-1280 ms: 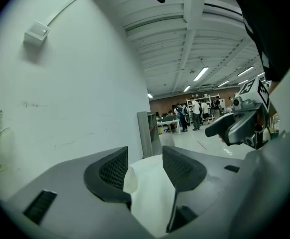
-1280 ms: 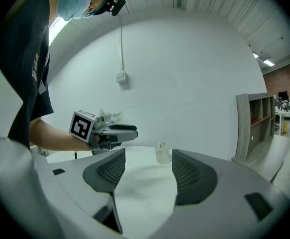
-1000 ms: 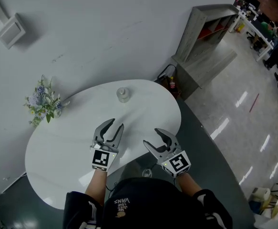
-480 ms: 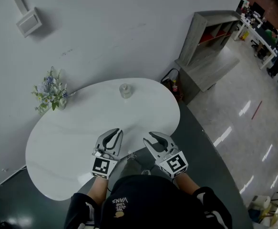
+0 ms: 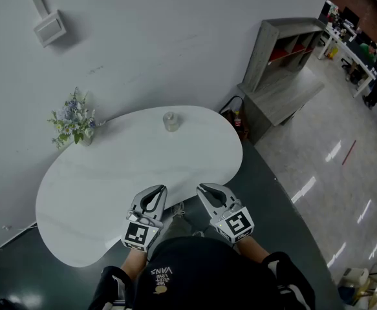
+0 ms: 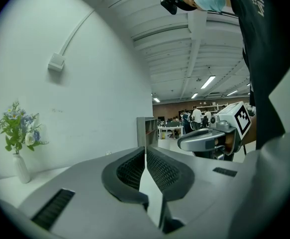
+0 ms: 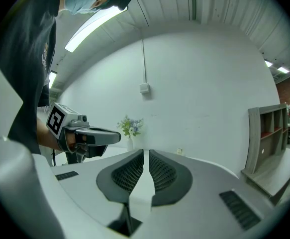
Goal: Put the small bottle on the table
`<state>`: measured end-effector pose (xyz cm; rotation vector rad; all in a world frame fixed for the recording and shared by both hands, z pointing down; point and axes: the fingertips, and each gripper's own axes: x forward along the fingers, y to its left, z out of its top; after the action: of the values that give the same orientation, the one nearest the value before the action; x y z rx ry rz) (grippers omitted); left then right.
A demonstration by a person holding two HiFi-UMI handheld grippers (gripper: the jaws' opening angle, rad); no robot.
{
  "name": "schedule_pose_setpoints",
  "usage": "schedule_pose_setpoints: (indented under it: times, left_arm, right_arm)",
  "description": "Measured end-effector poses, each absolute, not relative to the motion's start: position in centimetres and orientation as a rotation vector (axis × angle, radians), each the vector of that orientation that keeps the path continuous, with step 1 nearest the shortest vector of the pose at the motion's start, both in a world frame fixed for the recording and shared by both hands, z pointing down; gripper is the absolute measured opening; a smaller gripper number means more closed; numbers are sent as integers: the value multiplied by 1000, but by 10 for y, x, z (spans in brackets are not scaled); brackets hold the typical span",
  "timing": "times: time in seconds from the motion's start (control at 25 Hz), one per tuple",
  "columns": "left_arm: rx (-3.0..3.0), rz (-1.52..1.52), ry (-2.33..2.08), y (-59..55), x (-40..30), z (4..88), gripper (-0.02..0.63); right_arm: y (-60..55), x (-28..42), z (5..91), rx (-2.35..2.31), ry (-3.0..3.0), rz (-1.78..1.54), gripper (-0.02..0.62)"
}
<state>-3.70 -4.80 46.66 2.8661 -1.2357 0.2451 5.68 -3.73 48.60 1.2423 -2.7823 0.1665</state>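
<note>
Left hand-held gripper (image 5: pixel 157 190) level, jaws together

Table (image 5: pixel 110 173): small bottle (image 5: pixel 171 121), flower vase (image 5: pixel 76 121)

White wall (image 5: pixel 175 44), grey shelf unit (image 5: pixel 285 70), glossy floor (image 5: pixel 330 173).

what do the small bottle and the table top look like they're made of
Small bottle: likely clear glass or plastic; it looks see-through and pale.
Table: smooth white top, perhaps laminate or stone; it shows a soft sheen.
</note>
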Motion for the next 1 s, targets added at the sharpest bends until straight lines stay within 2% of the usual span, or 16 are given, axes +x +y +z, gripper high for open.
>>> schedule_pose_setpoints:
  times: [1.0]
  left_arm:
    - [2788, 229, -1335, -3, -60, 462, 28]
  right_arm:
    - [-3, 53, 491, 1207, -2773, 188, 48]
